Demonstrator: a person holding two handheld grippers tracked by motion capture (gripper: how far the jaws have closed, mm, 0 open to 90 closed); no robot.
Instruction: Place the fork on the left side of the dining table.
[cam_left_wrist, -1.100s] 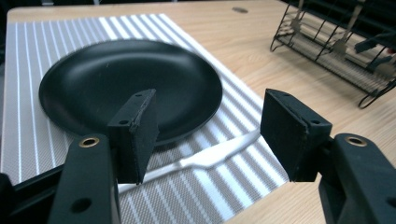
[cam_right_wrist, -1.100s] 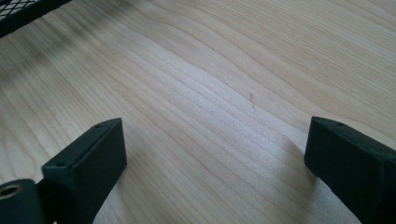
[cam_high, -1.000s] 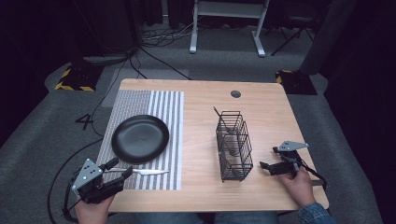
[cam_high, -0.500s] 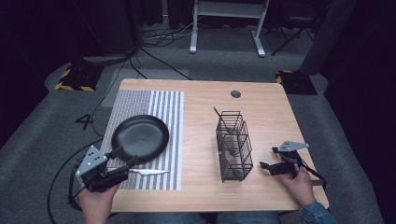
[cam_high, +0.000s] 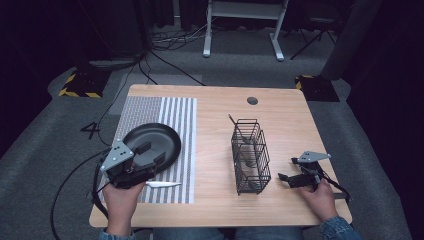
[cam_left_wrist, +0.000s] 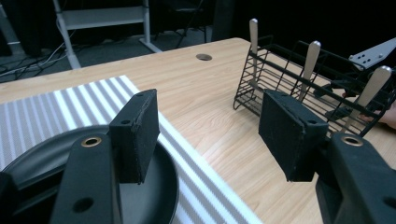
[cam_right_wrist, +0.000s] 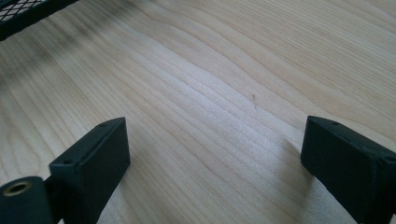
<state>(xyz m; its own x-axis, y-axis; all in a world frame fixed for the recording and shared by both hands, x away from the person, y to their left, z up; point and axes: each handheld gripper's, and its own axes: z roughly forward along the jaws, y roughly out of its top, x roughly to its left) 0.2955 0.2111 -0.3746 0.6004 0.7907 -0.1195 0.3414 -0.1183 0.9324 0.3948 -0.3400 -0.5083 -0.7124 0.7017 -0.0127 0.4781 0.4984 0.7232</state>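
Note:
A black plate lies on the striped placemat at the table's left. My left gripper hovers open over the plate's near rim, nothing between its fingers. In the left gripper view its left jaw stands above the plate and its right jaw above bare wood, facing the wire basket. A silver knife rests on the mat just in front of the plate. My right gripper sits open on the wood right of the black wire basket; it holds nothing.
Several utensil handles stick up out of the basket. A round cable hole is near the table's far edge. The left gripper's cable loops over the floor at the left. Bare wood lies between mat and basket.
My left gripper has moved forward and right from the table's front left corner to over the plate's near rim. The right gripper has stayed put.

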